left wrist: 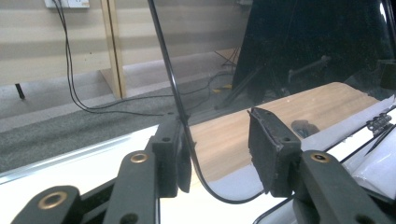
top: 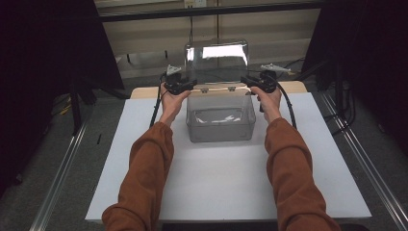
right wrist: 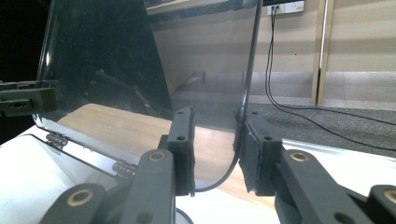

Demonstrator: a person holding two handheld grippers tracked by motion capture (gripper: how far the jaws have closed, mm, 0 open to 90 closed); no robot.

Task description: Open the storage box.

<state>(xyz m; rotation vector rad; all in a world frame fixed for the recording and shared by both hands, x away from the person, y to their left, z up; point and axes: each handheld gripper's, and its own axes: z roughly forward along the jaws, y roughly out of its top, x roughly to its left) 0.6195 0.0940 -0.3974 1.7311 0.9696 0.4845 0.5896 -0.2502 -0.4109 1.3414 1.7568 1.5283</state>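
Note:
A clear plastic box (top: 220,118) stands at the back of the white board, its hinged clear lid (top: 217,60) raised upright. My left gripper (top: 185,85) is at the lid's lower left edge and my right gripper (top: 252,83) at its lower right edge. In the left gripper view the lid (left wrist: 280,56) has its rim against one pad of the left gripper (left wrist: 219,140), with a clear gap to the other pad. In the right gripper view the lid (right wrist: 116,56) passes between the jaws of the right gripper (right wrist: 215,135), close to one pad and apart from the other. Both grippers are open.
The white board (top: 221,183) covers a wooden table (top: 144,91) whose far edge shows behind the box. Small hinges (right wrist: 56,139) join lid and box. Dark curtains hang at both sides, metal rails (top: 62,173) run along the floor, and cables trail behind.

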